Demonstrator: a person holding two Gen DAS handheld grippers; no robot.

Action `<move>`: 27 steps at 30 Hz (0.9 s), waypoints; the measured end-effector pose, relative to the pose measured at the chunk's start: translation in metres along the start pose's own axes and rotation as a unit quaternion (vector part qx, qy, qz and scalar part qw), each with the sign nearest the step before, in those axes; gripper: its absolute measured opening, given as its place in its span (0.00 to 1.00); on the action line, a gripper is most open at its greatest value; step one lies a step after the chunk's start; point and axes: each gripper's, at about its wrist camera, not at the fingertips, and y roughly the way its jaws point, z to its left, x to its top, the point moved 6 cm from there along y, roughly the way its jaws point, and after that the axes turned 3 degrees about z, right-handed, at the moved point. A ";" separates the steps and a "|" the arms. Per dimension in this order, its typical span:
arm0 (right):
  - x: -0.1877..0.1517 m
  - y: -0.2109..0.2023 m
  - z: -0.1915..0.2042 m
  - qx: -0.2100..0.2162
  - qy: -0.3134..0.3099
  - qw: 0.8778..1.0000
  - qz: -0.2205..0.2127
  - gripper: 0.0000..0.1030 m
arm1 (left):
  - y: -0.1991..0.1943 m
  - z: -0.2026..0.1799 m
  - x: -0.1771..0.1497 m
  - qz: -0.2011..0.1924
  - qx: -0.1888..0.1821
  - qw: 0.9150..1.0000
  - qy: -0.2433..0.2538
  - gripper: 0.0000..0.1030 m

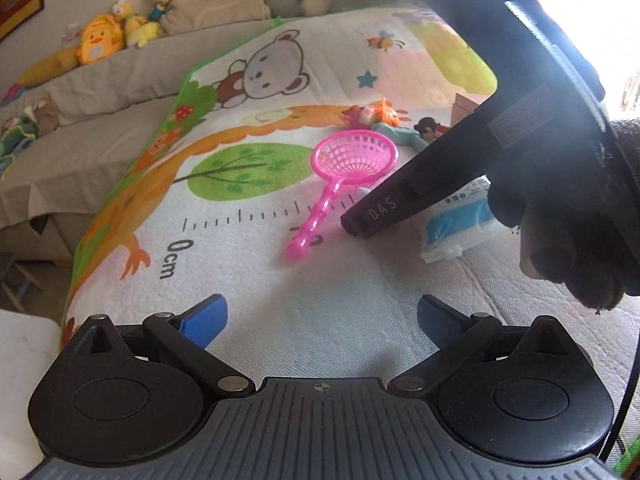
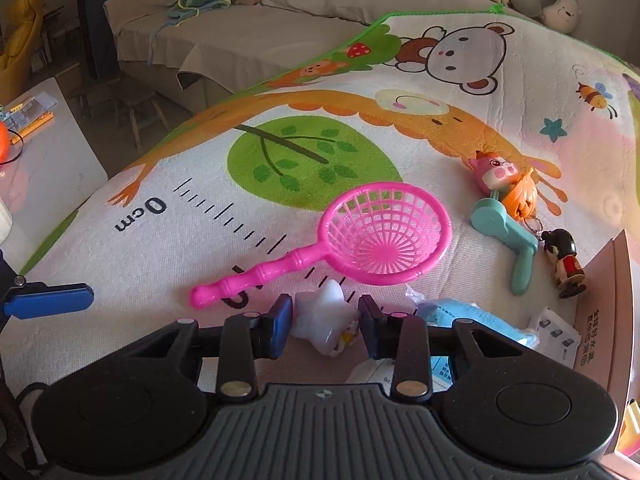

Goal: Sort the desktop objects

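Sorting looked barely begun. On the play mat (image 2: 460, 128) the pink toy net (image 2: 360, 246), the pink and orange figure (image 2: 506, 184), the teal toy (image 2: 508, 236) and the black-haired doll (image 2: 564, 260) all lay loose toward its right edge, beside a cardboard box (image 2: 612, 300).

The right gripper (image 2: 324, 326) bracketed a white star-shaped toy (image 2: 326, 312), its jaws narrowed close around it; whether the pads pressed it yet I cannot tell. The left gripper (image 1: 320, 320) hung released over bare mat.

Only the right wrist view showed the star; the left view showed the gloved hand (image 1: 576, 208) instead.
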 end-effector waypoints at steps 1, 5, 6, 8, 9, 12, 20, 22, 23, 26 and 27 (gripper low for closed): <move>-0.003 -0.003 0.002 0.010 0.003 1.000 0.003 0.34 | -0.001 -0.001 -0.001 0.001 -0.001 1.000 0.002 1.00; -0.023 -0.021 0.013 0.077 0.025 0.996 0.022 0.34 | -0.007 -0.006 -0.010 0.006 -0.011 1.000 0.013 1.00; -0.029 -0.027 0.016 0.090 0.028 0.995 0.026 0.34 | -0.008 -0.008 -0.012 0.008 -0.014 1.000 0.017 1.00; -0.040 -0.035 0.018 0.107 0.035 0.993 0.031 0.34 | -0.010 -0.013 -0.015 0.012 -0.019 0.999 0.023 1.00; -0.047 -0.040 0.019 0.115 0.038 0.992 0.032 0.34 | -0.010 -0.016 -0.017 0.013 -0.022 0.999 0.027 1.00; -0.063 -0.052 0.020 0.123 0.043 0.991 0.029 0.35 | -0.008 -0.023 -0.019 0.018 -0.026 0.999 0.034 1.00; -0.073 -0.097 -0.009 0.095 0.086 0.991 -0.042 0.47 | -0.011 -0.027 -0.017 0.015 -0.030 0.999 0.022 1.00; -0.073 -0.107 -0.021 0.073 0.092 0.991 -0.060 0.53 | -0.010 -0.025 -0.012 0.016 -0.031 0.999 0.008 1.00; -0.074 -0.111 -0.027 0.060 0.094 0.991 -0.068 0.56 | -0.008 -0.025 -0.010 0.018 -0.033 0.999 0.002 1.00; -0.076 -0.113 -0.043 0.024 0.103 0.991 -0.084 0.65 | -0.003 -0.030 -0.003 0.026 -0.044 0.999 -0.009 0.96; -0.077 -0.112 -0.046 0.019 0.109 0.990 -0.085 0.65 | -0.002 -0.033 -0.001 0.030 -0.048 0.998 -0.009 0.88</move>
